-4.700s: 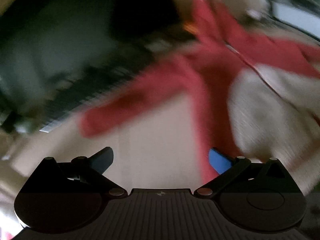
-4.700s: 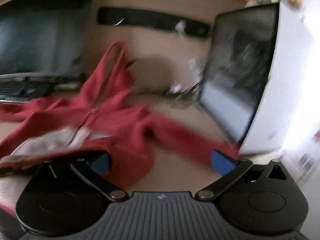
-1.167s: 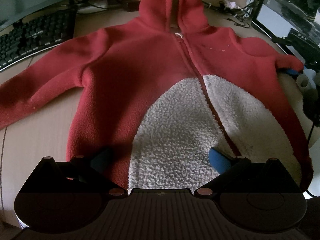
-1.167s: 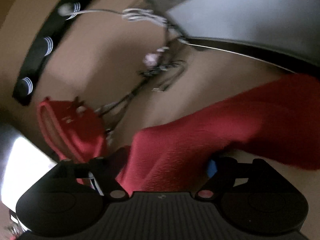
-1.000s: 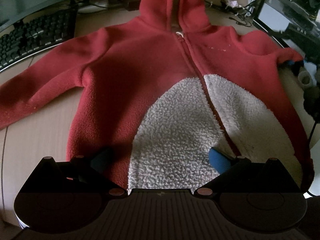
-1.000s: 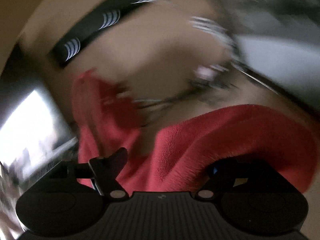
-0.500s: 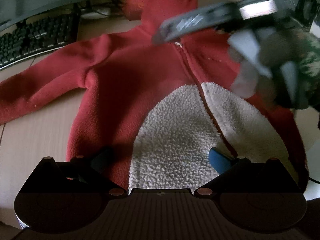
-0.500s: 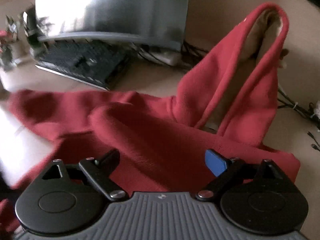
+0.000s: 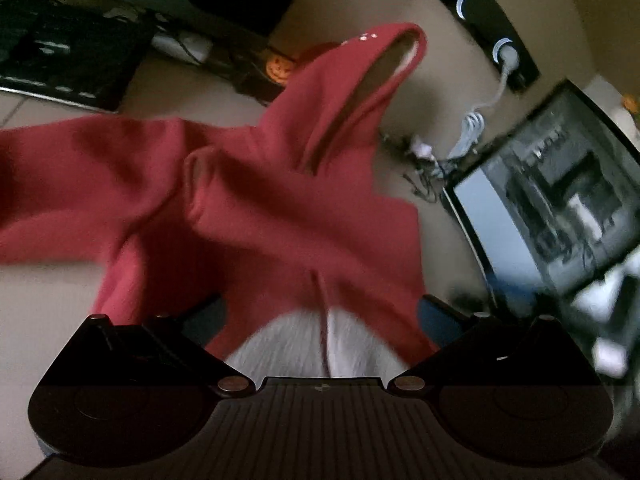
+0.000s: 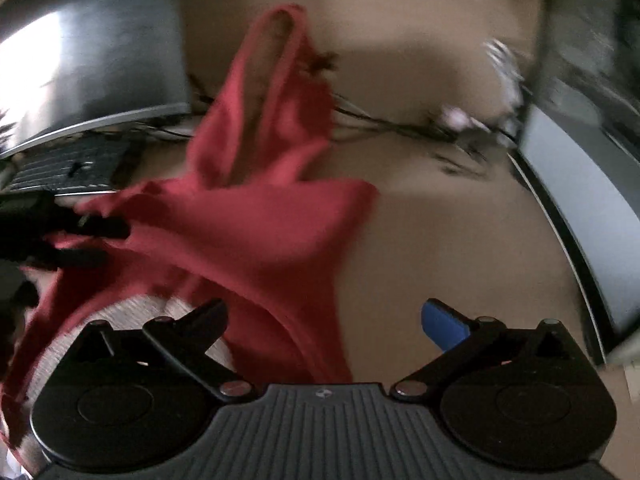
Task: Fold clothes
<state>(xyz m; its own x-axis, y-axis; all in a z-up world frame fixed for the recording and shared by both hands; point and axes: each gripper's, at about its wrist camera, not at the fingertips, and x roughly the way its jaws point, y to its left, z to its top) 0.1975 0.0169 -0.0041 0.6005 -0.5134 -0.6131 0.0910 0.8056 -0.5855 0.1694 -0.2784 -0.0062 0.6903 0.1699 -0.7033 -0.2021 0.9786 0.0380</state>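
The red hoodie lies on the desk, one sleeve laid across its chest. Both the left gripper and right gripper are wide open, holding nothing. Fold the other sleeve in flat, no bumps
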